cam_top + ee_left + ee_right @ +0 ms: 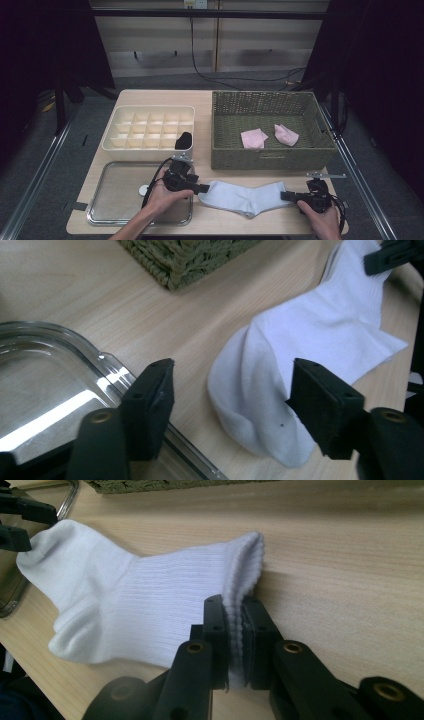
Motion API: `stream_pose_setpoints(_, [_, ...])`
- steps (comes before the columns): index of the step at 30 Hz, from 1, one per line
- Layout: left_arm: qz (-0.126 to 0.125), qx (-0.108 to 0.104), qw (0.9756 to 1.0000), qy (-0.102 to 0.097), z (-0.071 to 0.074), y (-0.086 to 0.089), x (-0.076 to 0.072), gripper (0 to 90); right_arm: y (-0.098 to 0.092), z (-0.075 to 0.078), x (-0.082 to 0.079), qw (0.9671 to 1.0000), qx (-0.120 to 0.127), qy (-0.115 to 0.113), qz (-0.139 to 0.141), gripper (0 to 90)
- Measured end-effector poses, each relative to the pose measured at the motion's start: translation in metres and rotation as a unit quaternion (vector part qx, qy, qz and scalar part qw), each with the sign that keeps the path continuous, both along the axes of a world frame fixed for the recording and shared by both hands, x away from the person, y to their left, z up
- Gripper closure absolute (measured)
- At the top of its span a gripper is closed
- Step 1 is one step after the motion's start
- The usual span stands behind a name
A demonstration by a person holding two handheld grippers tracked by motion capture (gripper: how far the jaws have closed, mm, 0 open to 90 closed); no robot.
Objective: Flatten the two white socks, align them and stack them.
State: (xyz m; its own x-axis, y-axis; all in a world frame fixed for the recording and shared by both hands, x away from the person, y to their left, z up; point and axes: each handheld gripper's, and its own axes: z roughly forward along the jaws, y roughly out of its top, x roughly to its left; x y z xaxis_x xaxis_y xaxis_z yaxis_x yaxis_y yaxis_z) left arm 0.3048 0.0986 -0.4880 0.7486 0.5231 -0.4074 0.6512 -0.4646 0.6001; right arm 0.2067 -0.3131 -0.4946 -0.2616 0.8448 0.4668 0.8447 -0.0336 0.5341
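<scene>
We held the right gripper [235,630] nearest us, its jaws pinching the ribbed cuff of the white sock [150,605], the cloth squeezed flat between the pads. From that grip the sock [245,197] lay flat across the table [200,102] toward our left gripper [202,189]. That gripper [230,395] had its jaws spread, with the sock's toe [260,405] lying on the wood between them, closer to the jaw on the right of its view; neither pad pressed on the cloth. Behind the other jaw of the left gripper lay the clear tray [60,390], its rim passing just under that jaw. Beyond the jaws of both grippers stood the woven basket [272,160], with two pink socks [254,138] inside it. Beyond the left gripper sat the cream divided box [150,127], holding a black item [183,141] in one near cell.
</scene>
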Motion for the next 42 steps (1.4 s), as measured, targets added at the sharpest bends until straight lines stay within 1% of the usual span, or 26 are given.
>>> stream_pose_setpoints(2, [0.0,0.002,1.0,-0.001,0.0,-0.001,-0.001,28.9,-0.001,0.001,0.0,1.0,0.002,-0.001,0.0,83.3])
stream_pose_setpoints(4, [0.002,0.003,1.0,0.0,0.0,-0.002,-0.001,29.0,-0.002,0.003,0.0,1.0,0.005,-0.003,-0.001,83.5])
stream_pose_setpoints(5, [-0.001,-0.002,1.0,0.003,0.0,-0.003,-0.001,29.0,-0.003,0.005,0.0,1.0,0.006,-0.007,-0.002,83.6])
stream_pose_setpoints(7, [0.002,0.002,1.0,0.003,-0.001,-0.005,-0.001,28.9,-0.007,0.007,-0.001,0.9998,0.012,-0.012,-0.007,83.6])
stream_pose_setpoints(8, [0.001,-0.002,1.0,0.006,-0.001,-0.007,-0.001,28.5,-0.008,0.007,-0.001,0.9998,0.01,-0.012,-0.009,83.6])
stream_pose_setpoints(9, [-0.002,0.005,1.0,0.002,-0.001,-0.01,-0.001,28.8,-0.009,0.007,-0.001,0.9998,0.01,-0.014,-0.009,83.6])
stream_pose_setpoints(10, [-0.003,0.004,1.0,0.003,-0.002,-0.013,-0.001,29.2,-0.009,0.008,-0.001,0.9998,0.012,-0.014,-0.009,83.7])
stream_pose_setpoints(11, [-0.009,0.005,0.9999,0.004,-0.002,-0.014,-0.001,29.4,-0.01,0.008,-0.002,0.9998,0.015,-0.013,-0.01,83.7])
stream_pose_setpoints(12, [-0.008,0.002,0.9999,0.007,-0.002,-0.016,-0.002,29.6,-0.01,0.008,-0.002,0.9997,0.017,-0.016,-0.009,83.7])
stream_pose_setpoints(15, [-0.011,0.004,0.9999,0.005,-0.002,-0.018,-0.004,29.7,-0.01,0.01,-0.003,0.9996,0.02,-0.021,-0.007,83.7])
stream_pose_setpoints(17, [-0.004,0.006,1.0,0.007,-0.002,-0.02,-0.004,29.1,-0.011,0.012,-0.003,0.9994,0.02,-0.027,-0.008,83.7])
stream_pose_setpoints(21, [-0.005,0.007,0.9999,0.008,-0.004,-0.022,-0.004,29.3,-0.011,0.014,-0.003,0.9993,0.024,-0.029,-0.006,83.7])
stream_pose_setpoints(22, [-0.007,0.011,0.9999,0.006,-0.004,-0.021,-0.004,30.1,-0.013,0.015,-0.003,0.9991,0.025,-0.033,-0.007,83.7])
stream_pose_setpoints(24, [-0.004,0.009,0.9999,0.005,-0.003,-0.02,-0.003,32.5,-0.015,0.019,-0.004,0.9988,0.03,-0.038,-0.009,83.7])
stream_pose_setpoints(25, [-0.007,0.006,0.9999,0.005,-0.004,-0.02,-0.003,37.4,-0.017,0.021,-0.004,0.9986,0.032,-0.04,-0.014,83.7])
stream_pose_setpoints(26, [-0.009,0.005,0.9999,0.005,-0.004,-0.019,-0.003,39.9,-0.018,0.022,-0.004,0.9983,0.035,-0.043,-0.014,83.7])
stream_pose_setpoints(27, [-0.008,0.007,0.9999,0.004,-0.004,-0.019,-0.004,40.0,-0.019,0.023,-0.004,0.9982,0.036,-0.046,-0.013,83.7])
stream_pose_setpoints(28, [-0.01,0.004,0.9999,0.003,-0.003,-0.019,-0.004,41.0,-0.019,0.023,-0.004,0.9981,0.038,-0.047,-0.014,83.8])
stream_pose_setpoints(30, [-0.019,0.004,0.9998,-0.003,-0.002,-0.018,-0.006,48.0,-0.018,0.024,-0.004,0.9981,0.038,-0.048,-0.01,83.8])
stream_pose_setpoints(33, [-0.018,0.011,0.9998,-0.001,-0.003,-0.016,-0.007,47.8,-0.017,0.028,-0.005,0.9978,0.041,-0.052,-0.005,83.8])
stream_pose_setpoints(35, [-0.018,0.009,0.9998,0.002,-0.005,-0.013,-0.006,48.3,-0.016,0.031,-0.005,0.9974,0.048,-0.052,-0.003,83.8])
stream_pose_setpoints(38, [-0.017,0.008,0.9998,0.005,-0.006,-0.012,-0.006,55.3,-0.014,0.033,-0.005,0.9966,0.059,-0.057,0.001,83.9])
stream_pose_setpoints(39, [-0.022,0.006,0.9997,0.006,-0.006,-0.012,-0.006,57.1,-0.013,0.034,-0.004,0.9964,0.062,-0.058,0.002,83.9])
stream_pose_setpoints(40, [-0.03,0.005,0.9995,0.001,-0.006,-0.013,-0.007,60.1,-0.011,0.035,-0.004,0.9963,0.062,-0.059,0.002,83.9])
stream_pose_setpoints(41, [-0.029,0.007,0.9996,-0.002,-0.005,-0.014,-0.008,63.2,-0.01,0.037,-0.004,0.996,0.064,-0.062,0.005,83.9])
stream_pose_setpoints(42, [-0.028,0.008,0.9996,-0.003,-0.005,-0.015,-0.009,64.0,-0.009,0.038,-0.004,0.9956,0.069,-0.063,0.006,84.0])
